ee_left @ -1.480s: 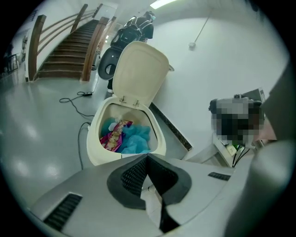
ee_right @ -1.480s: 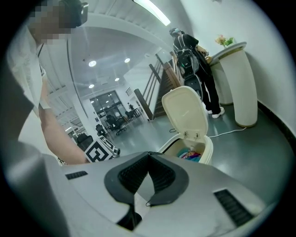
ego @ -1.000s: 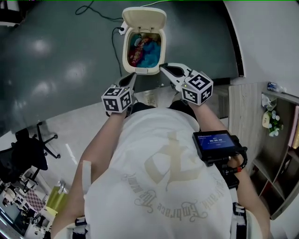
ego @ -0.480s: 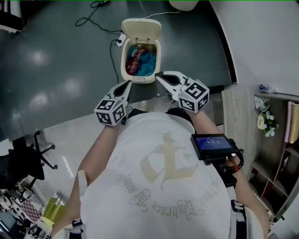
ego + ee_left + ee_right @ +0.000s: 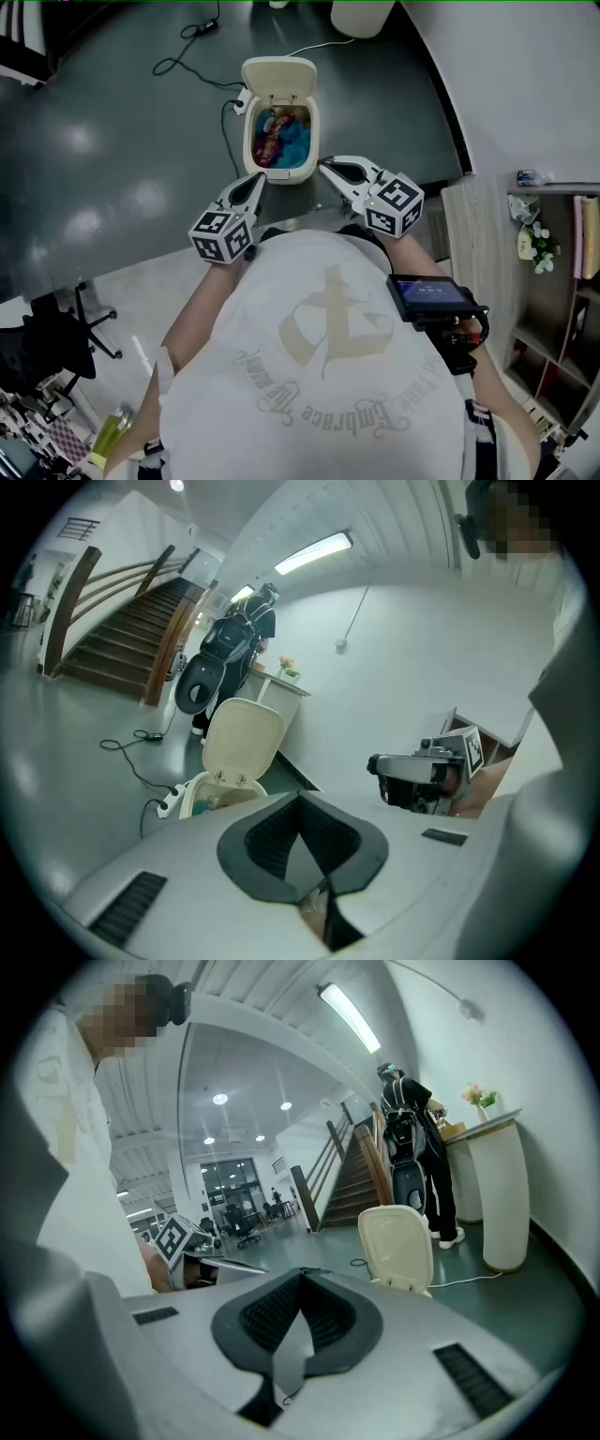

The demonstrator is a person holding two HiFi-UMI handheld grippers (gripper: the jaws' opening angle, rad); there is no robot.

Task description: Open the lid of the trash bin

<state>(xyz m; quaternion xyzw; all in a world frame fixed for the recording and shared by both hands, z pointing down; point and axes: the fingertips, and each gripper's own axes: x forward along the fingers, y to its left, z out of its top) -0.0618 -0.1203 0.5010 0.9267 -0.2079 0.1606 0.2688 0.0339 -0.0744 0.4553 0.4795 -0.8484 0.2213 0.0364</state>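
Trash bin: cream plastic, oblong with rounded corners. It stands on the floor ahead of the person. In the head view the tips of both grippers are close to its near end.
Lid: the same cream plastic, a smooth rounded panel hinged at the bin's far edge. It stands upright with its inner face toward the person, so the bin is open.
Contents: crumpled blue and red material; what it is cannot be told.
Floor: dark grey-green and glossy, with soft patches of reflected light.
Cable: thin and black, looping across the floor beyond the bin and to its left.
Left gripper: pale grey matt shell with dark ribbed pads. The jaws are closed tip to tip with nothing between them.
Right gripper: same build, and its jaws are also together and empty.
Marker cube: white with black squares, on the left gripper.
Shirt: white cloth with a faded beige print.
Since a second ago: the bin shows smaller and higher in the head view, and more floor beyond it has come into sight. The lid was already up then and has stayed up. Both grippers keep their places on either side.
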